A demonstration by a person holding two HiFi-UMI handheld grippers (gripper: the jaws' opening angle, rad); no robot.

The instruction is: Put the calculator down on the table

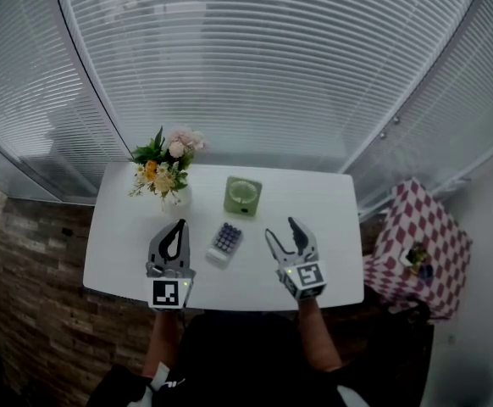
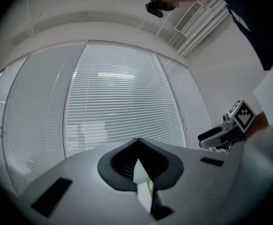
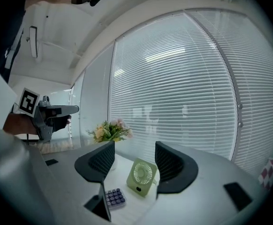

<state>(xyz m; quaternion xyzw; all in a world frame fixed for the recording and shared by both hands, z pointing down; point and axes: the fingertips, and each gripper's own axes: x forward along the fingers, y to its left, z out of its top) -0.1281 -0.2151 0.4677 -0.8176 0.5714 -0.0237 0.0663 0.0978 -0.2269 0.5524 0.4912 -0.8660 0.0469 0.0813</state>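
Starting on the left: my left gripper [image 1: 180, 224] has its jaws pressed together with nothing in them. It's parked over the near edge of the white table [image 1: 335, 197], pointing level at the window blinds. Past it sits a little vase of flowers [image 1: 166, 170] at the back left corner. Then comes the calculator [image 1: 225, 243], lying flat on the tabletop, keys up, between my two grippers and touching neither, so as far as I can judge the putting-down part is done. If I did have to grab it again, it looks like a small, light, stiff plastic slab. I'd pinch it across the two long edges rather than on the purple keys. It sits low, so the jaw tips would have to come right down to the surface, and I'd guess it slides easily on that smooth top. Behind it, a bit to the right, a small green desk fan [image 1: 242, 195] stands upright, well apart from the calculator. My right gripper [image 1: 281, 229] is over the near edge too, with its jaws spread wide and empty. It's tipped slightly downward, so the fan and the calculator both show up beyond the gap between its jaws. Both forearms come in from the near edge of the table, roughly side by side. Off the table to the far right there's something covered in a red-and-white checked cloth [image 1: 416, 223].
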